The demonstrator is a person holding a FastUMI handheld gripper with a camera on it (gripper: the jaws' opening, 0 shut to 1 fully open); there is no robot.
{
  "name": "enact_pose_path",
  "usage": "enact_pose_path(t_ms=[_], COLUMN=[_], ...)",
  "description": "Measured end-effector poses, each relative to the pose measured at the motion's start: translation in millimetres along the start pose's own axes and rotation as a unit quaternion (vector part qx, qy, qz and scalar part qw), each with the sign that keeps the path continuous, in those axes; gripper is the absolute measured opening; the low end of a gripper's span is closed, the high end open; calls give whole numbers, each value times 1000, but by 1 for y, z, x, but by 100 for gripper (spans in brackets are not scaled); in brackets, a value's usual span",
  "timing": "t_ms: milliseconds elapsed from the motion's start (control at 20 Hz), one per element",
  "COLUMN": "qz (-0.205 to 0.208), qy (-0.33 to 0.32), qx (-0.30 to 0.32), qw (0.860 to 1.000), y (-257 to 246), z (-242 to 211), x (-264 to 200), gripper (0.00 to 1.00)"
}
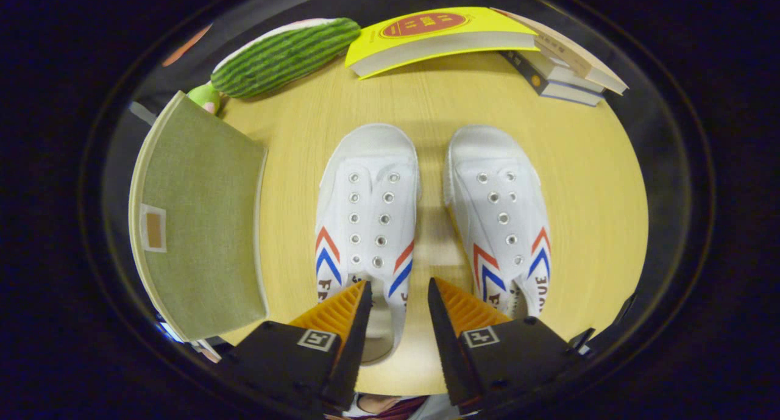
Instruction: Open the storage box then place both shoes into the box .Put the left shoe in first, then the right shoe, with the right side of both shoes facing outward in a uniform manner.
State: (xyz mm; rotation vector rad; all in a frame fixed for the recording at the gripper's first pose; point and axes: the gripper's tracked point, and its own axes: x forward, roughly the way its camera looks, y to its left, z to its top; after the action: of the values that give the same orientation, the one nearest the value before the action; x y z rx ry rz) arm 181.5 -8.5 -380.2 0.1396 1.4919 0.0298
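Two white canvas shoes with red and blue chevrons stand side by side on the wooden table (579,182), toes pointing away from me. My gripper (399,286) is open, hovering over the heel end of the left-hand shoe (368,206). That shoe's right collar edge lies in the gap between the fingers, and I cannot tell whether either finger touches it. The right-hand shoe (499,206) sits just beyond the right finger (463,310). The olive fabric storage box (195,225) stands left of the shoes, showing a flat cloth face with a small tan tab.
A striped green plush toy (286,54) lies beyond the box. A yellow book (432,33) and a stack of books (560,66) sit at the table's far side. Bare tabletop runs between the shoes and those books.
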Motion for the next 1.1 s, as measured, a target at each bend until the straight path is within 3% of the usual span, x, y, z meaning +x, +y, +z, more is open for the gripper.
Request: enact_pose_path(t_ms=[150, 250, 550, 950, 1100], qz=[34, 55, 153, 191, 182], qy=[-33, -39, -68, -121, -151], qx=[13, 38, 94, 70, 48], qw=[999, 997, 981, 972, 970], y=[4, 4, 17, 42, 46], z=[10, 7, 8, 20, 25], x=[-1, 2, -11, -56, -84], gripper=[19, 11, 6, 6, 6])
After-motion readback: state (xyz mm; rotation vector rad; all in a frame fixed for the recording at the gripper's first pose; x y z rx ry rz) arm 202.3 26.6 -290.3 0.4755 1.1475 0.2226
